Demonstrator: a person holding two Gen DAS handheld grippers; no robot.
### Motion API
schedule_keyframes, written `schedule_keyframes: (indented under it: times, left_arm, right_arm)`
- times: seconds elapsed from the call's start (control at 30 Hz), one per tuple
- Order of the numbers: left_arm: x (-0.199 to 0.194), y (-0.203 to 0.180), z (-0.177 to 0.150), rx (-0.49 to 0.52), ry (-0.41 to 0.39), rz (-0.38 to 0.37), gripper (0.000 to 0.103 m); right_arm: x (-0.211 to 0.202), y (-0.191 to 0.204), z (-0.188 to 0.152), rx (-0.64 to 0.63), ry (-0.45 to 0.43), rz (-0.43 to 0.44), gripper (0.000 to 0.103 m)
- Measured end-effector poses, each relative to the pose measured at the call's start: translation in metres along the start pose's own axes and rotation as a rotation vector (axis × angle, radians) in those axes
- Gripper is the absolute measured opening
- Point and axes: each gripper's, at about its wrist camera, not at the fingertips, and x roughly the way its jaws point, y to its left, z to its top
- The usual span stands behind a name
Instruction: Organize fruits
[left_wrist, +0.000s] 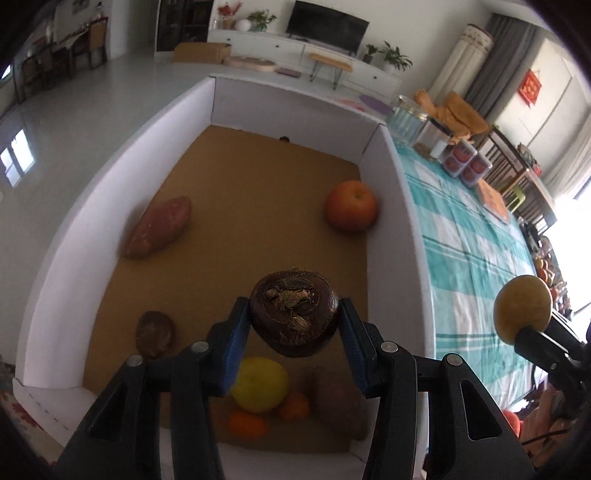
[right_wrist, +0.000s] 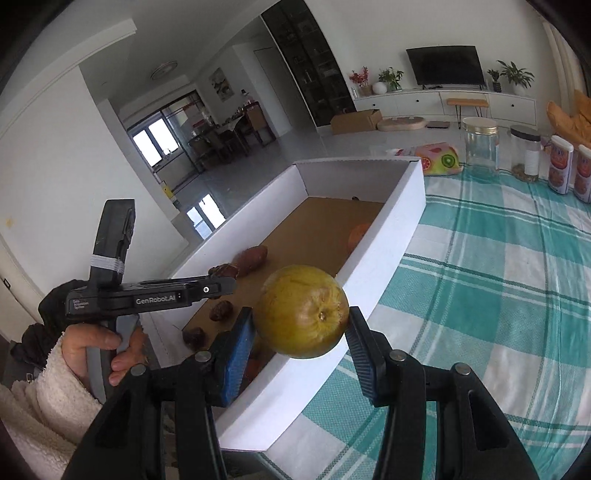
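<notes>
nearest the left wrist lens, the left gripper (left_wrist: 294, 320) is clamped narrow on a dark brown, rough-skinned round fruit (left_wrist: 294, 314) with dried, flaky patches on its face; both blue pads press its sides. it hangs above the near half of the white box (left_wrist: 391, 221), over the brown cardboard floor. below it, at about 6 o'clock, sit a lemon (left_wrist: 259, 384) and two small oranges (left_wrist: 294, 406) bunched together, with a brownish tuber just to their right. a sweet potato (left_wrist: 158, 228) lies at 10 o'clock near the left wall, a red-orange apple (left_wrist: 351, 205) at 1 o'clock close to the right wall, and a small dark fruit (left_wrist: 155, 333) at 8 o'clock.

in the right wrist view, the right gripper (right_wrist: 301, 325) is closed on a yellow-green round fruit (right_wrist: 302, 311), pinched across its middle, held above the box's long right wall (right_wrist: 384, 258) beside the teal checked tablecloth (right_wrist: 498, 295). the person's hand (right_wrist: 105, 345) works the left gripper's handle at 9 o'clock.

both fruits appear mid-carry, so the step looks like placing them by kind. the dark fruit probably belongs beside its like at 8 o'clock; lowering it close to the floor before letting go should keep it from rolling. the yellow-green one likely needs to clear the wall rim first, then settle in a bare patch apart from the citrus cluster so nothing is knocked.
</notes>
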Motion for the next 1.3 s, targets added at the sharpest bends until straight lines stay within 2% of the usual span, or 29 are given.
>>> schedule_keyframes:
  times: [0.13,0.2,0.23,0.27,0.3,0.37,0.43,0.5,0.53,0.6,0.63,0.73,0.9,1.07,1.3]
  left_arm:
    - [0.025,0.006,0.010,-0.005,0.055,0.050,0.052]
    - [0.029,0.003,0.012,0.003,0.062,0.077,0.058]
    - [0.027,0.002,0.012,0.005,0.056,0.083,0.067]
    - [0.024,0.002,0.011,0.007,0.043,0.084,0.076]
    - [0.020,0.001,0.009,0.009,0.028,0.090,0.078]
    - [0.010,0.003,0.006,0.015,-0.002,0.117,0.079]
    - [-0.004,0.004,0.001,0.025,-0.048,0.139,0.081]
    - [-0.022,0.000,-0.003,0.038,-0.123,0.175,0.081]
    - [-0.032,-0.003,-0.006,0.045,-0.169,0.196,0.083]
    - [-0.055,-0.007,-0.012,0.057,-0.271,0.238,0.088]
    - [-0.065,-0.009,-0.015,0.059,-0.317,0.254,0.090]
    - [-0.085,-0.013,-0.020,0.039,-0.379,0.295,0.090]
    - [-0.089,-0.014,-0.018,0.048,-0.345,0.311,0.090]
    - [-0.094,-0.018,-0.023,0.057,-0.380,0.413,0.090]
    - [-0.091,-0.014,-0.023,0.043,-0.354,0.431,0.090]
  right_arm:
    - [0.058,0.022,0.010,-0.080,0.139,-0.057,0.050]
    - [0.079,0.029,0.011,-0.118,0.185,-0.110,0.051]
    - [0.083,0.030,0.012,-0.119,0.192,-0.124,0.052]
    - [0.083,0.028,0.012,-0.104,0.185,-0.116,0.059]
    - [0.080,0.026,0.013,-0.086,0.171,-0.105,0.070]
    - [0.067,0.021,0.020,-0.059,0.127,-0.114,0.079]
    - [0.049,0.015,0.026,-0.034,0.080,-0.128,0.080]
    - [0.031,0.013,0.035,-0.008,0.033,-0.148,0.087]
    - [0.023,0.011,0.038,0.002,0.010,-0.153,0.090]
    - [0.009,0.012,0.040,0.019,-0.025,-0.175,0.101]
    - [0.004,0.013,0.040,0.023,-0.035,-0.191,0.103]
    - [-0.001,0.022,0.033,0.017,-0.033,-0.235,0.103]
    - [0.004,0.032,0.019,0.013,0.018,-0.272,0.103]
    - [0.007,0.038,0.008,0.007,0.045,-0.310,0.103]
    - [0.012,0.058,0.007,-0.006,0.062,-0.309,0.103]
